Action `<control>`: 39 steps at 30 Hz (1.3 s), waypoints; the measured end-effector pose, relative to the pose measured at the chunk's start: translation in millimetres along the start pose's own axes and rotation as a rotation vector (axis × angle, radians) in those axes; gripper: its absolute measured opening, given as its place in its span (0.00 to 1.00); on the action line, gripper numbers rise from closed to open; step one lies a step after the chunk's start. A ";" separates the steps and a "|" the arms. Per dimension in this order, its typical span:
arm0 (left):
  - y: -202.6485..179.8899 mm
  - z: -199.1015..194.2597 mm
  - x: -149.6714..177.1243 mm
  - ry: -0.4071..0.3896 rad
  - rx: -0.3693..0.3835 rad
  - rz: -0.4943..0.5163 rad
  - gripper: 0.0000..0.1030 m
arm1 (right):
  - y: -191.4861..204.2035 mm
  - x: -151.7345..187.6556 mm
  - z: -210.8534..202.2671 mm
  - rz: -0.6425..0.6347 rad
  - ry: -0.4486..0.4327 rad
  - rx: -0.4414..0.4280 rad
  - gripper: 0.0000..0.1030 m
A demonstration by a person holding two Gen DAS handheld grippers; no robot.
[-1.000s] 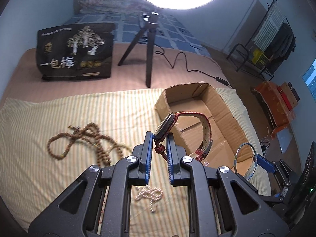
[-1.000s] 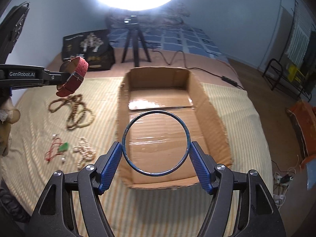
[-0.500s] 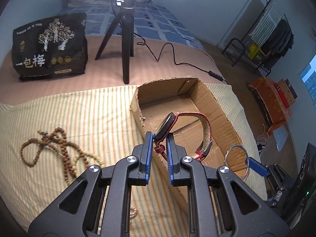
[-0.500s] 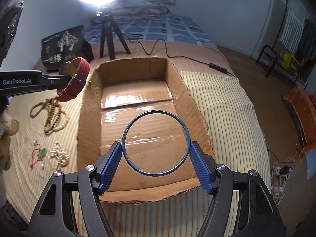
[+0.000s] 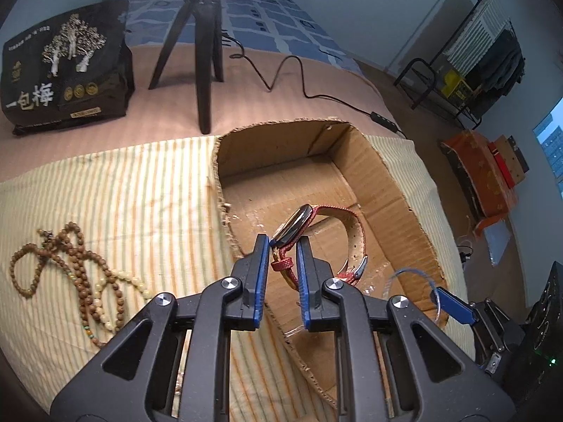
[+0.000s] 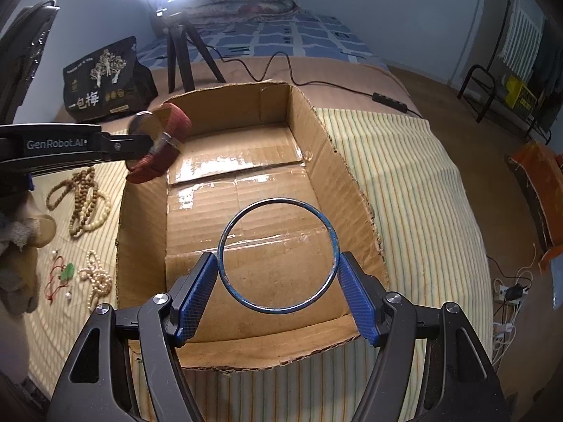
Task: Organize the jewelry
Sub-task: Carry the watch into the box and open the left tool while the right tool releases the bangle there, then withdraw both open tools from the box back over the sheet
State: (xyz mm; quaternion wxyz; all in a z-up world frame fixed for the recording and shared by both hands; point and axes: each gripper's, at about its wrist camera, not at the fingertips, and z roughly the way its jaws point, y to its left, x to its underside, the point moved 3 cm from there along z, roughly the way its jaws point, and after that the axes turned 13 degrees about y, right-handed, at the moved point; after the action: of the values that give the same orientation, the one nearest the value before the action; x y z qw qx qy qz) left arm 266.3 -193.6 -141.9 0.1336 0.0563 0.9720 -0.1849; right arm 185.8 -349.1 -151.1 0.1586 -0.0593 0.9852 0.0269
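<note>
My left gripper (image 5: 283, 242) is shut on a red-strapped watch (image 5: 355, 227) and holds it above the left side of the open cardboard box (image 5: 390, 183). The watch also shows in the right wrist view (image 6: 160, 144), over the box's left wall. My right gripper (image 6: 278, 263) is shut on a thin blue bangle (image 6: 278, 256), held over the near half of the box (image 6: 352, 183). The bangle shows faintly in the left wrist view (image 5: 411, 281).
Brown bead necklaces (image 5: 77, 270) lie on the striped cloth left of the box. A pearl strand (image 6: 96, 277) and a red cord with a green pendant (image 6: 61, 274) lie nearer. A tripod (image 5: 204, 52), its cable and a black bag (image 5: 67, 66) stand behind.
Both grippers have moved toward and over the box. The watch went from over the cloth to above the box's left side. The bangle is now over the box floor.
</note>
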 end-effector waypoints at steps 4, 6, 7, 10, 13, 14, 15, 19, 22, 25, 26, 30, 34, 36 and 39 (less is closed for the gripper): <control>-3.6 -3.2 1.4 -0.012 0.018 0.015 0.32 | 3.0 -2.1 2.1 -0.008 0.016 0.032 0.70; -4.3 -5.7 2.4 -0.019 0.011 0.020 0.32 | 4.5 -2.3 2.8 -0.011 0.021 0.035 0.74; -4.4 -6.4 2.6 -0.021 0.010 0.020 0.32 | 5.3 -1.9 2.5 -0.011 0.020 0.033 0.74; -1.6 -11.6 4.3 -0.028 -0.001 0.020 0.32 | 6.8 -1.7 0.4 -0.013 0.014 0.037 0.74; 1.4 -16.6 5.8 -0.037 -0.011 0.024 0.32 | 7.5 -1.5 -3.7 -0.012 0.000 0.037 0.74; 2.1 -19.2 6.8 -0.043 -0.017 0.029 0.32 | 7.5 -2.3 -4.0 -0.013 -0.003 0.037 0.74; 2.5 -21.2 7.0 -0.047 -0.022 0.033 0.32 | 8.1 -2.3 -5.6 -0.014 -0.007 0.038 0.74; 5.9 -31.1 10.6 -0.062 -0.047 0.052 0.32 | 10.7 -2.7 -11.8 -0.015 -0.026 0.041 0.74; 9.7 -41.9 13.8 -0.080 -0.063 0.067 0.32 | 14.1 -4.2 -17.7 -0.013 -0.044 0.035 0.74; 15.4 -54.1 17.6 -0.107 -0.091 0.088 0.32 | 19.5 -5.8 -25.7 -0.016 -0.068 0.015 0.74; 19.4 -59.8 19.9 -0.118 -0.104 0.095 0.32 | 21.5 -6.1 -27.8 -0.017 -0.075 0.008 0.74; 36.8 -76.6 27.3 -0.147 -0.143 0.109 0.32 | 34.3 -5.3 -38.9 -0.028 -0.122 -0.042 0.74; 62.6 -96.8 36.9 -0.179 -0.179 0.105 0.32 | 51.4 -1.1 -42.0 -0.055 -0.153 -0.092 0.74; 74.6 -105.3 42.2 -0.182 -0.189 0.103 0.32 | 62.4 2.1 -41.7 -0.086 -0.154 -0.091 0.74; 91.2 -115.3 51.8 -0.176 -0.200 0.094 0.32 | 80.2 5.3 -41.2 -0.143 -0.149 -0.089 0.74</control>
State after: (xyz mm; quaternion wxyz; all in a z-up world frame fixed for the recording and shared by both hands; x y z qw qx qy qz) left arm 203.6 -62.9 -84.6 0.2320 0.0717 0.9664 -0.0848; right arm 158.0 -273.1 -111.0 0.2300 -0.1346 0.9618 0.0635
